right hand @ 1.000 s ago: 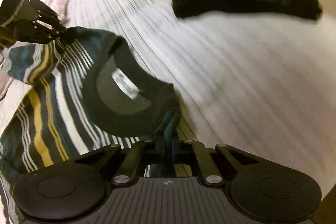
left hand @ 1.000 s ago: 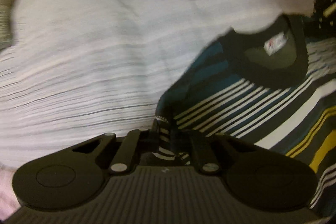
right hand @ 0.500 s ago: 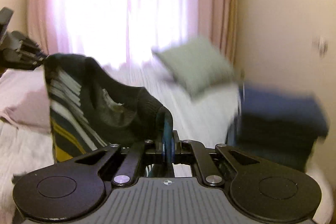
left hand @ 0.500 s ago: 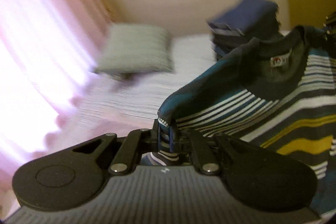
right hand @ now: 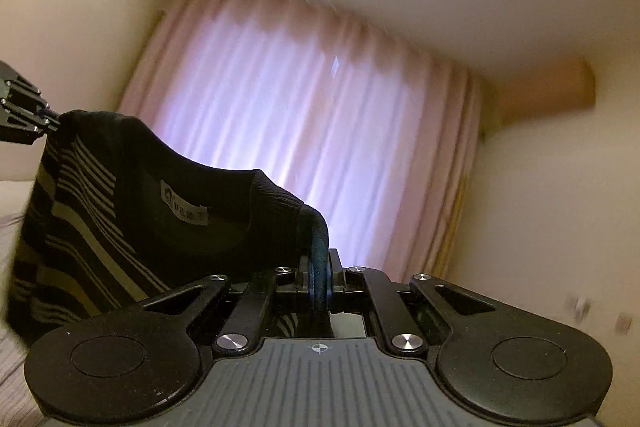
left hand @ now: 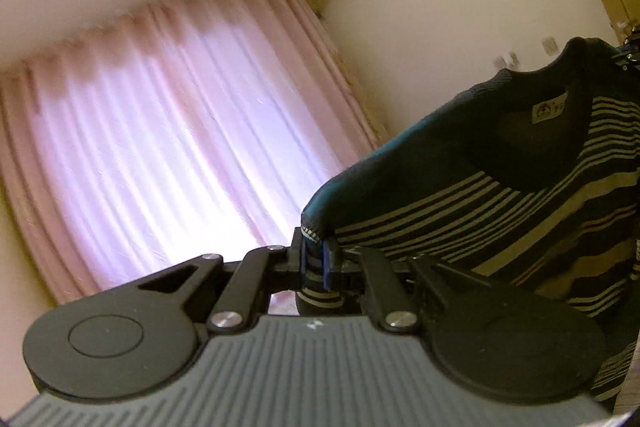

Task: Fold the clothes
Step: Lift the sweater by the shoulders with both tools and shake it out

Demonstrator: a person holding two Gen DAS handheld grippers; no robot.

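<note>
A dark striped T-shirt [left hand: 500, 195] with teal shoulders, cream and yellow bands and a black collar hangs in the air between my grippers. My left gripper [left hand: 316, 259] is shut on one shoulder edge of it. My right gripper [right hand: 318, 279] is shut on the other shoulder edge, beside the collar. The shirt [right hand: 100, 219] shows its neck label [right hand: 184, 209] in the right wrist view, and the left gripper [right hand: 24, 115] pinches its far corner there. Both cameras tilt upward.
A pink curtain [left hand: 160, 155] over a bright window fills the background, also in the right wrist view [right hand: 320, 123]. Cream walls and ceiling surround it. A strip of the bed [right hand: 12, 359] shows at the lower left.
Both grippers have lifted the shirt off the bed and up high. The views have swung from the striped bedspread, past the pillow and folded stack, to the curtain and ceiling.
</note>
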